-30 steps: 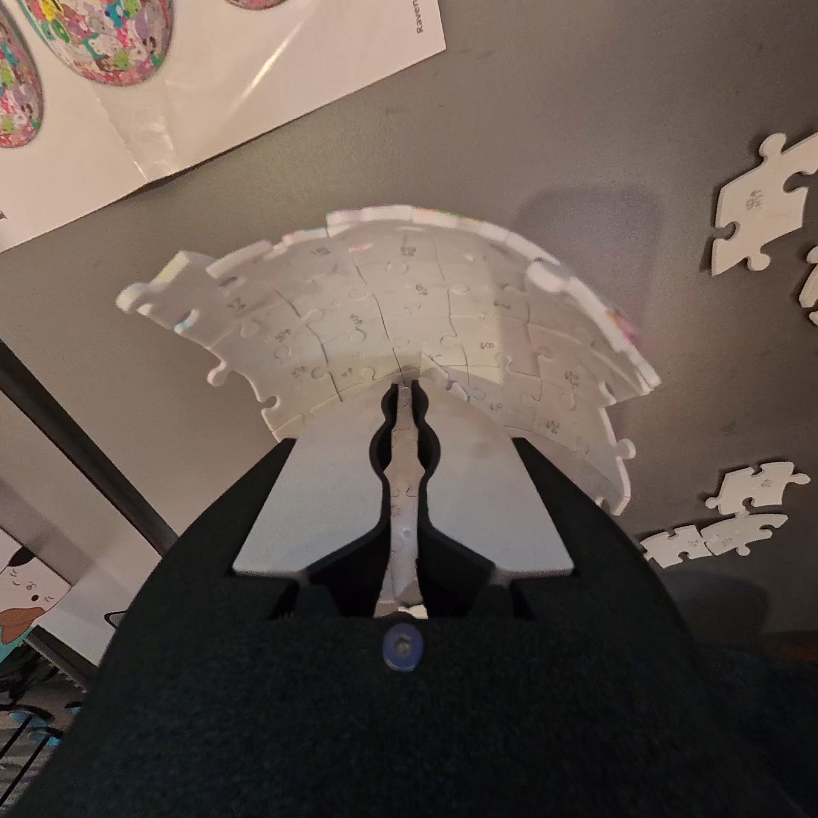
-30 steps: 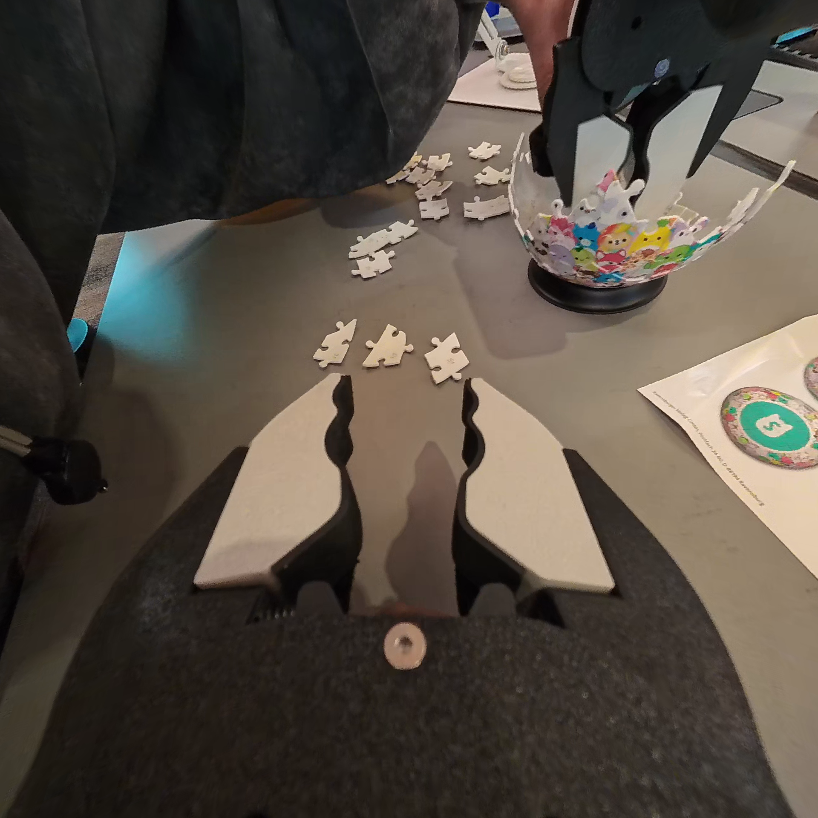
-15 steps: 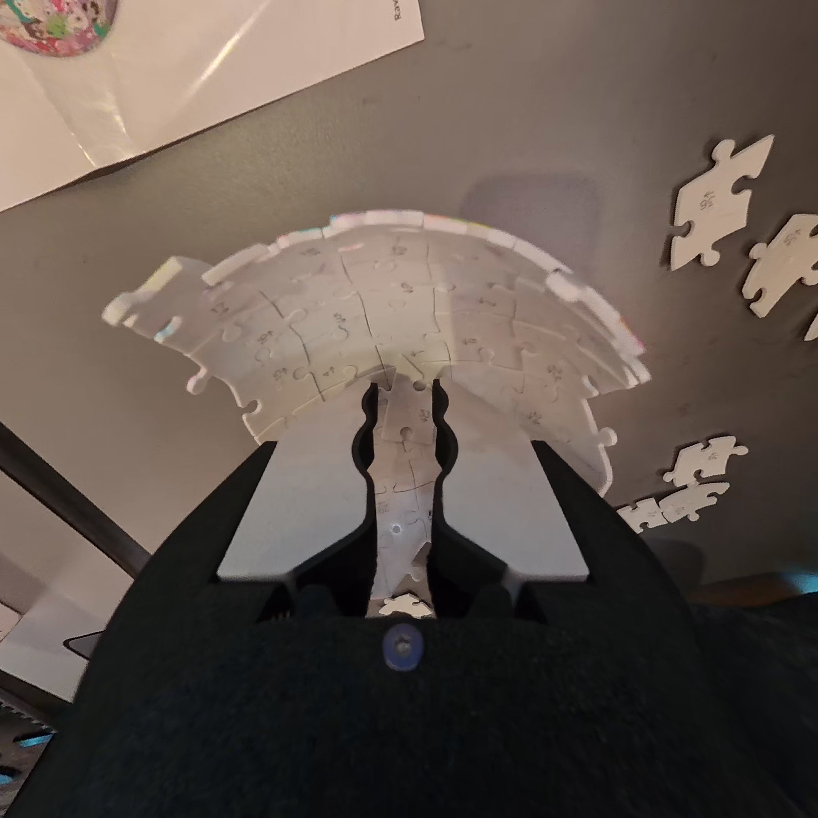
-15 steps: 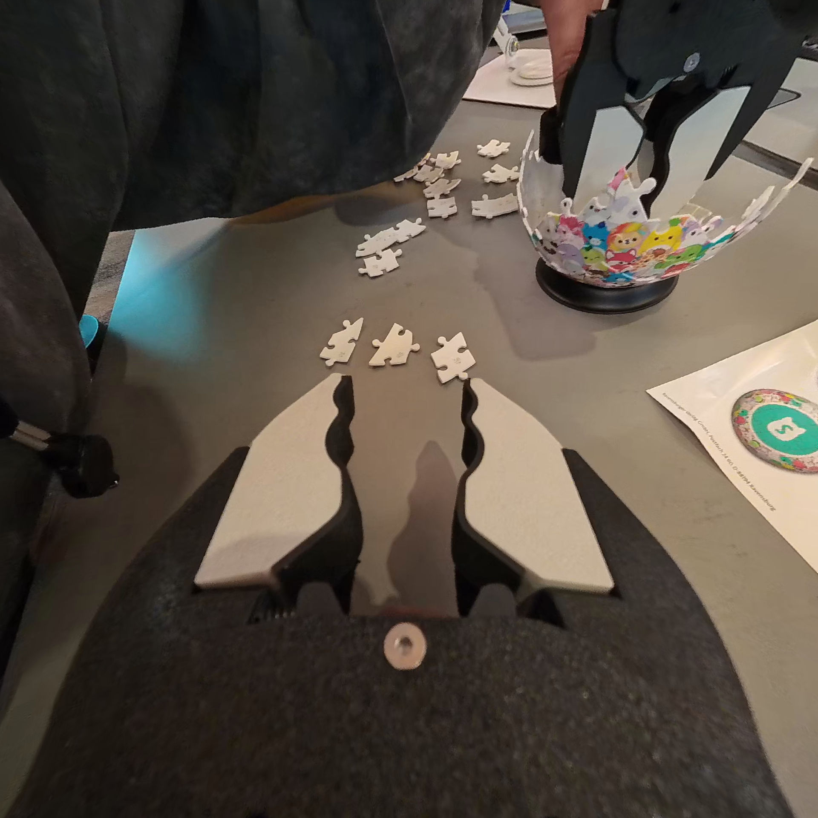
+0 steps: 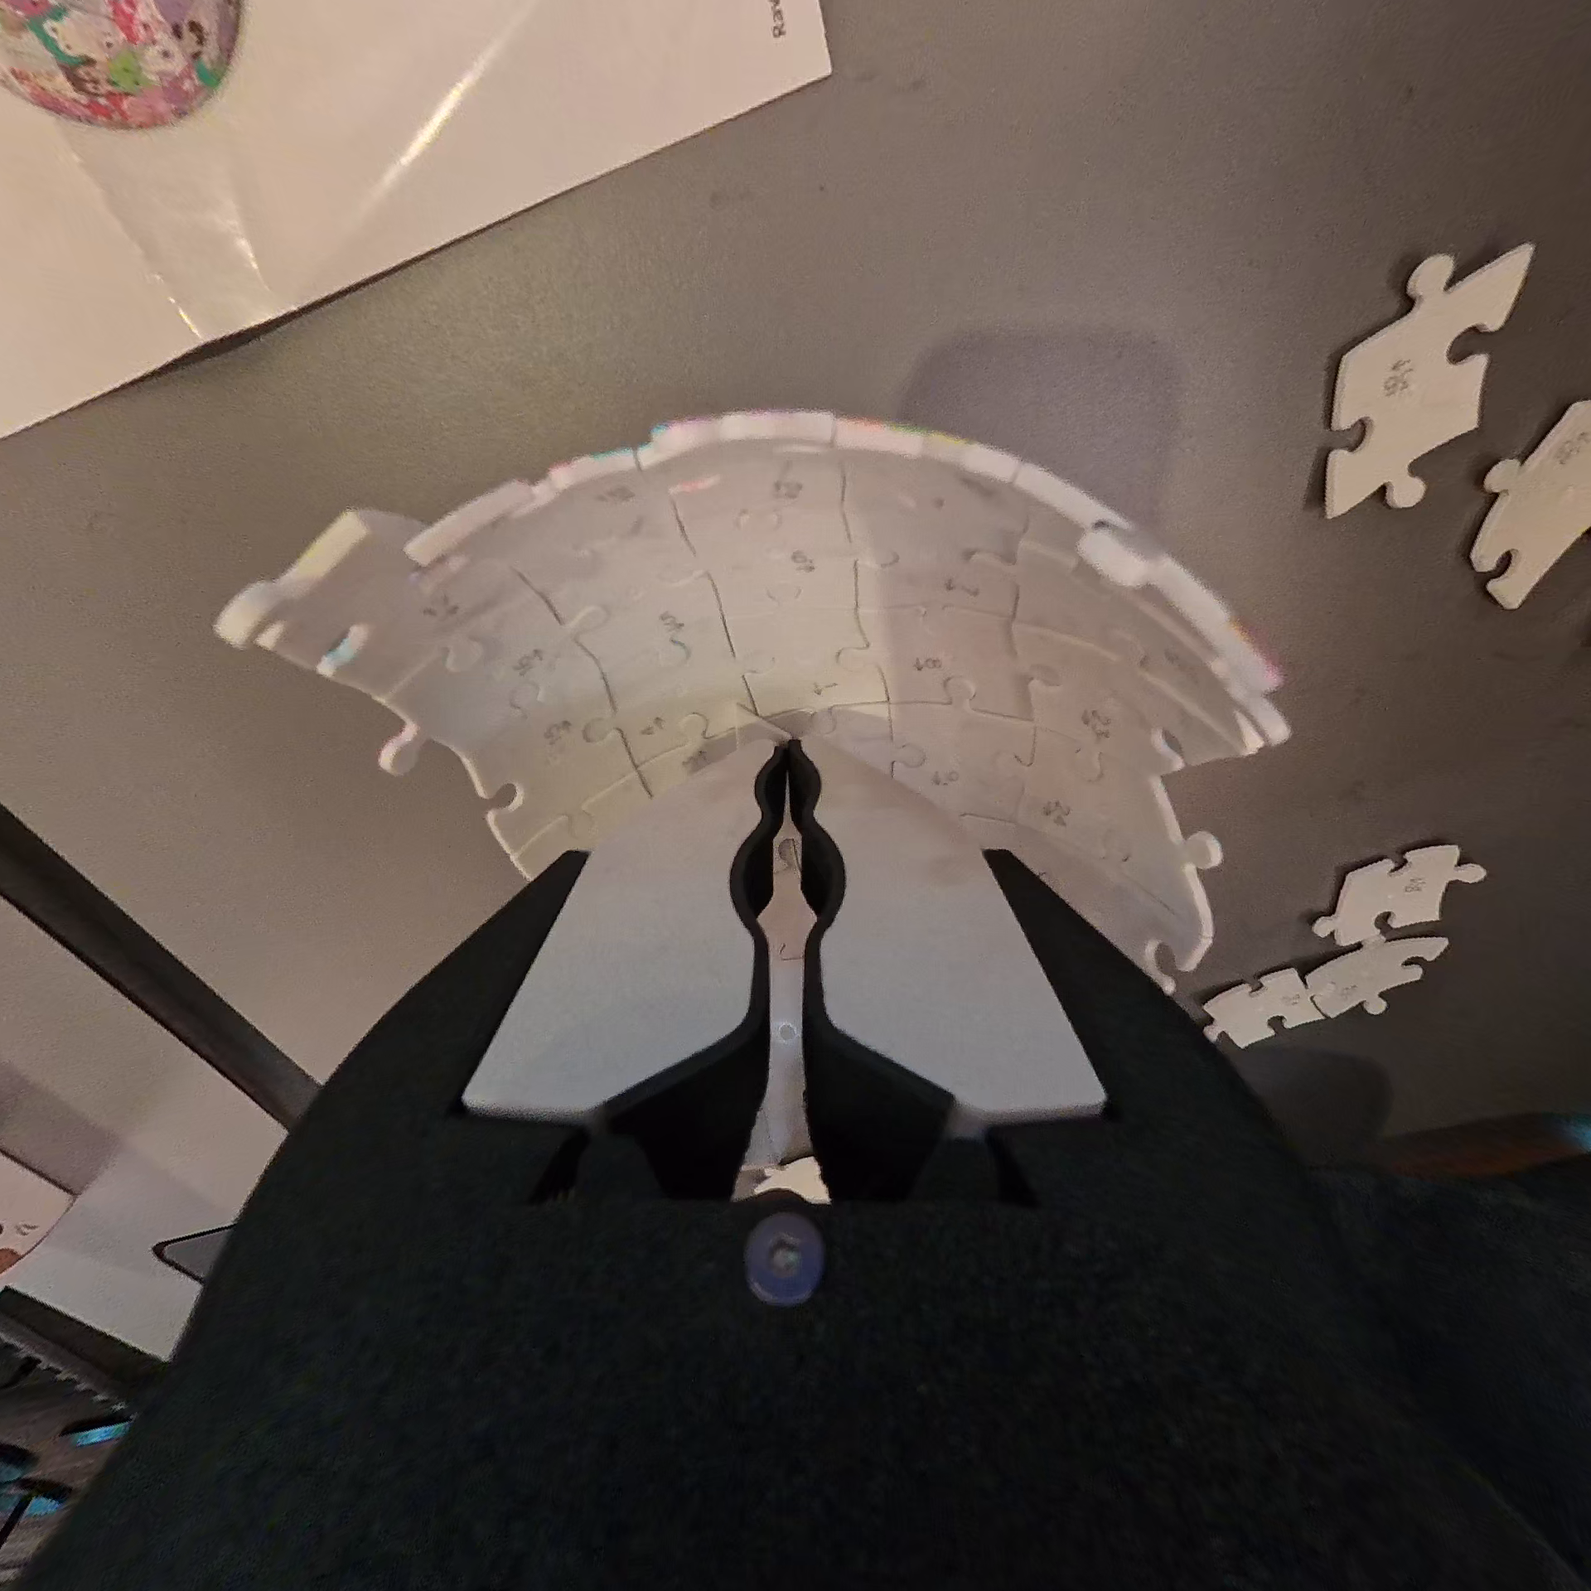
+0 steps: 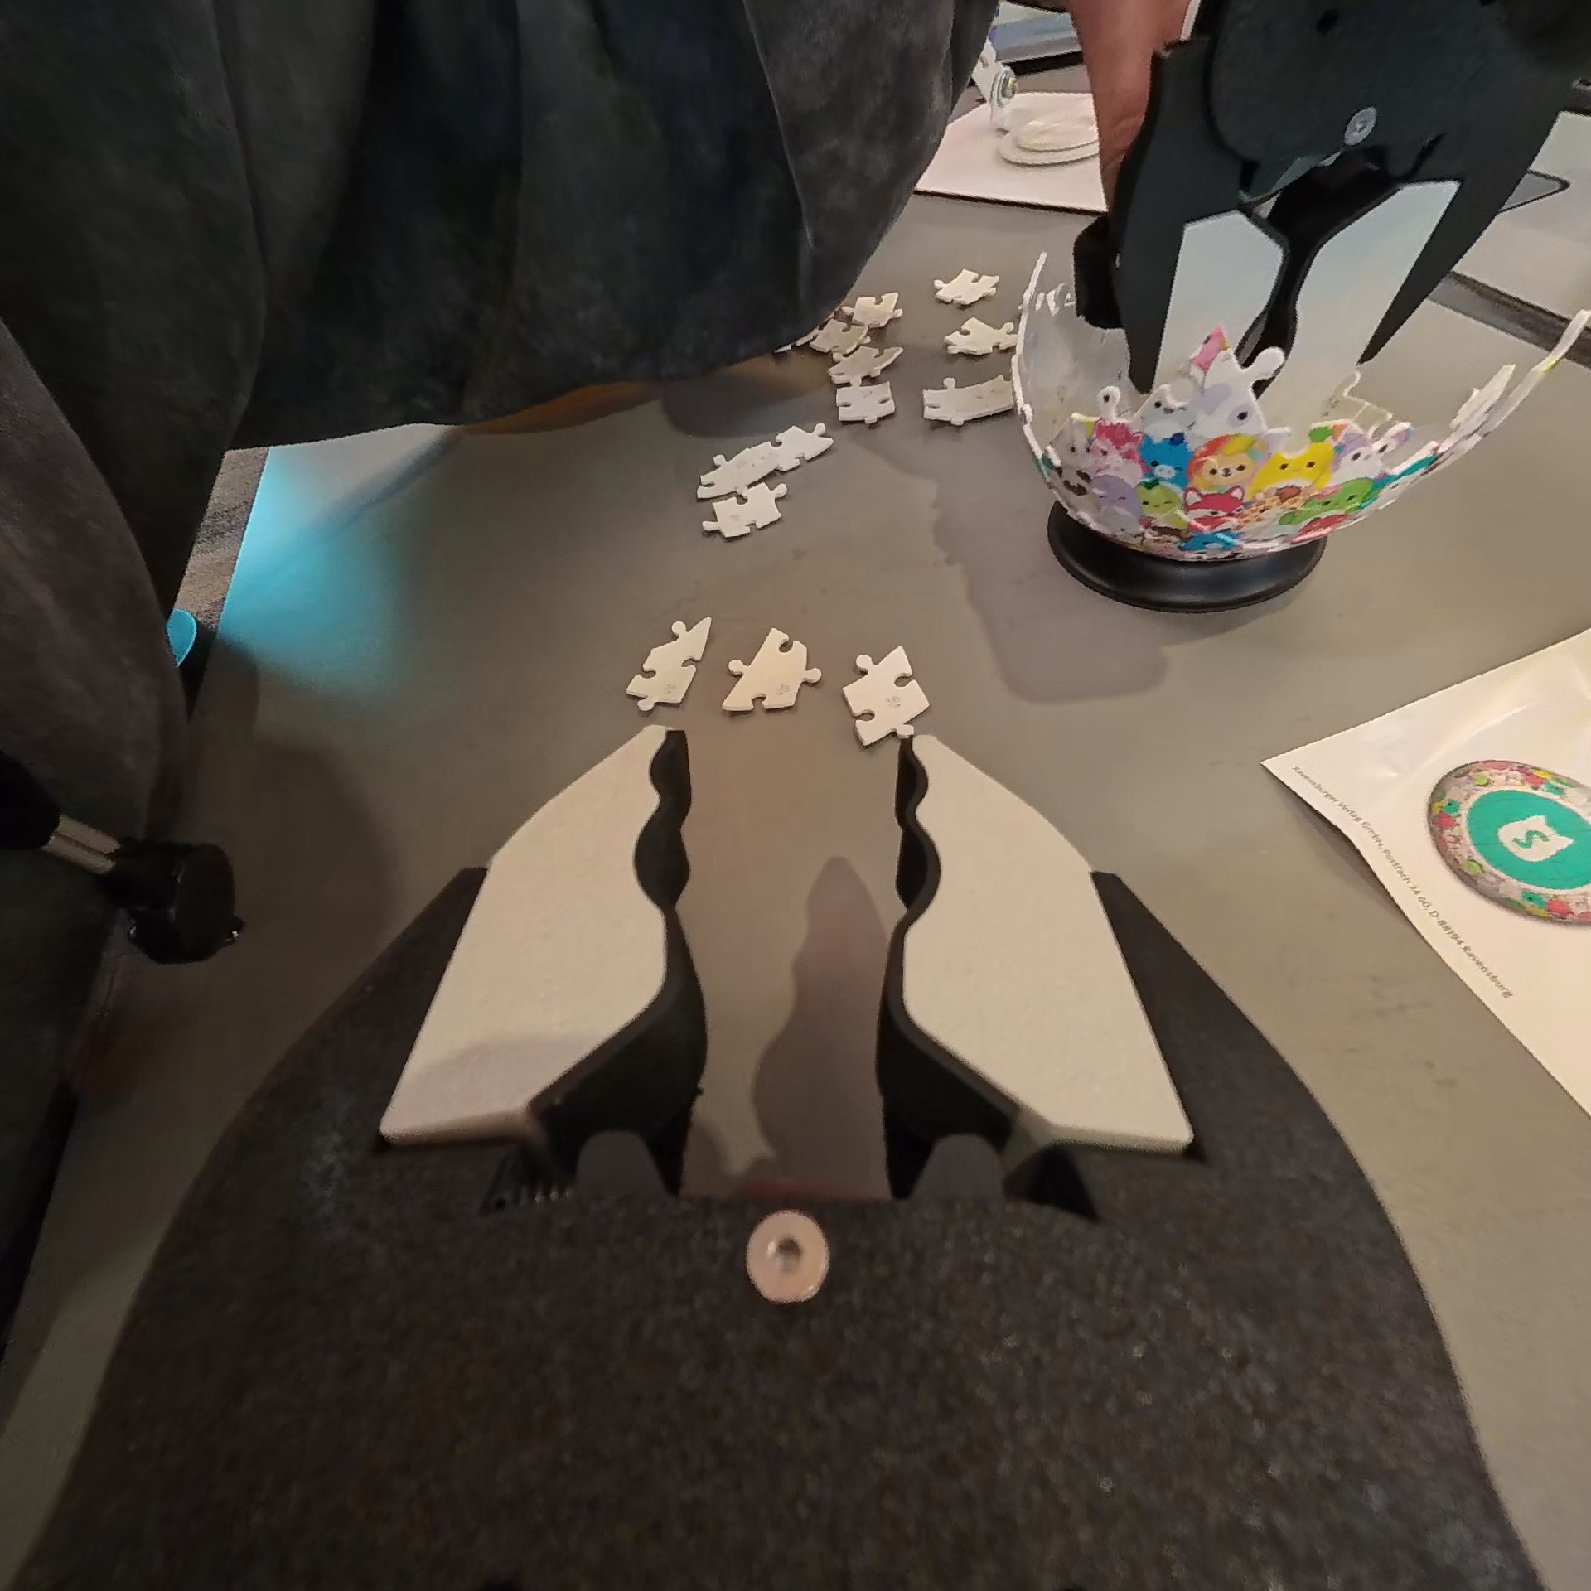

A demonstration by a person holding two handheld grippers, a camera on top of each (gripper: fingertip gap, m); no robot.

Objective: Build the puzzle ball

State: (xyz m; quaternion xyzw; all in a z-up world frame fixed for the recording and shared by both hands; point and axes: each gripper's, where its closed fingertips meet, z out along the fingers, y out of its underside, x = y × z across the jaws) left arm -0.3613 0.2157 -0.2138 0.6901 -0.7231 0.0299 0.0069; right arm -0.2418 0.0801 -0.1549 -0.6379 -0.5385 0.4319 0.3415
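**Left claw pinched on the ball's rim, right claw released over the table**

Right wrist view, near to far: our right gripper (image 6: 792, 749) sits low over the grey table (image 6: 1076, 775), fingers spread wide, nothing between them. Just past the tips we see three loose white pieces (image 6: 775, 671) in a row, face down; the rightmost one lies just beside the right fingertip. Further out, a pair of joined pieces (image 6: 758, 482), then a bigger scatter of pieces (image 6: 895, 362) near the person's dark sleeve (image 6: 430, 189). To the right, a printed sheet (image 6: 1464, 861) lies flat at the table edge.

Far right: the puzzle ball (image 6: 1205, 482), a half-built colourful bowl, sits on a black ring stand (image 6: 1179, 577). Our left gripper (image 6: 1205, 362) comes down into it from above, a hand (image 6: 1119, 77) behind it.

Left wrist view: left gripper (image 5: 790, 749) is clenched on the bowl's near wall, tips nearly touching, a thin white edge visible between the fingers. We look down into the puzzle ball (image 5: 775, 603), white numbered backs facing us, rim jagged. Loose pieces (image 5: 1395, 895) lie on the table (image 5: 1033, 215) to the right, more pieces (image 5: 1412, 379) further up. The printed sheet (image 5: 387, 155) is at the top left.
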